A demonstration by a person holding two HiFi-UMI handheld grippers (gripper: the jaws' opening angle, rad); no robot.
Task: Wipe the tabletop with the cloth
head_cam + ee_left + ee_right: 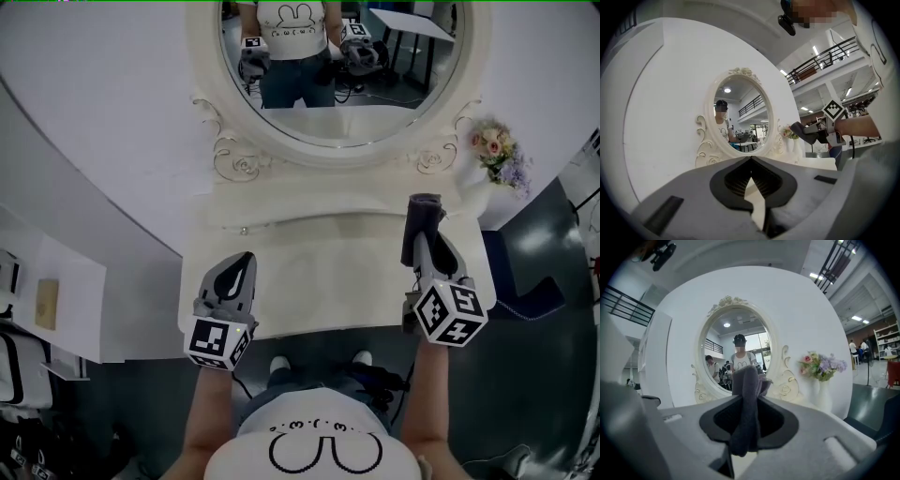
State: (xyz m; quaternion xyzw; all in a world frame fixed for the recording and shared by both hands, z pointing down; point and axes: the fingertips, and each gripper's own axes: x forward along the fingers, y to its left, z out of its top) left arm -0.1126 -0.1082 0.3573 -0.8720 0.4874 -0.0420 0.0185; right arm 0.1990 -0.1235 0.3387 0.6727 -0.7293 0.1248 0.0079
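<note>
The desk (309,281) runs from its front edge by the person to its rear edge under the oval mirror (337,66). A vase (497,155) of flowers stands at the right rear corner. White top spreads between the two claws.

The left claw (751,158) hangs over the left front part, tips together with nothing in them. The right claw (424,246) is over the right side, near the right edge, clamped on the cloth (422,220). The dark grey cloth is bunched into a long roll. Its long axis follows the claw's line, and its free end pokes past the tips toward the mirror. The left gripper view shows it clear of the top.
</note>
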